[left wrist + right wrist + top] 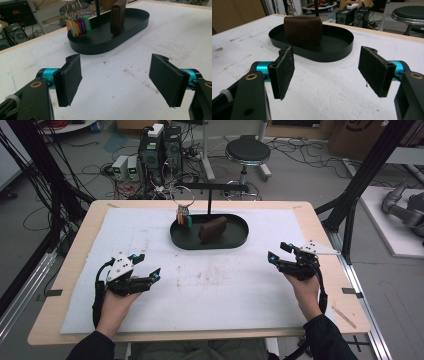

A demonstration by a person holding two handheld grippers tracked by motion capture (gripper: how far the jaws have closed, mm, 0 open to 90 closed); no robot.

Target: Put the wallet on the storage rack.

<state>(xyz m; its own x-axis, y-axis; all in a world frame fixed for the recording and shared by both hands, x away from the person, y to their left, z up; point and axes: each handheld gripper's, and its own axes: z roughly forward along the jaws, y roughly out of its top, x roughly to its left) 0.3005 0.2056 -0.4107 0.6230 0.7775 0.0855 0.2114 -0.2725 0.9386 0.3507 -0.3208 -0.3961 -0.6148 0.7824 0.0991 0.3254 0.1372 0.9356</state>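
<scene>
A black oval tray (235,241) sits at the middle back of the white mat (210,285). Inside it stands a brown leather wallet (212,229) on its edge, seen broadside in the right gripper view (303,30) and edge-on in the left gripper view (118,15). A bunch of coloured key tags (184,218) (77,26) hangs on a ring from a black T-shaped stand (209,195) at the tray's left end. My left gripper (148,266) (117,81) is open over the mat at front left. My right gripper (278,252) (328,73) is open at front right. Both hold nothing.
The mat covers a wooden table (50,320). Behind the table are computer towers (160,147), tangled cables and a round stool (247,152). Black frame posts (367,170) rise at the right; a grey robot arm (405,207) lies beyond them.
</scene>
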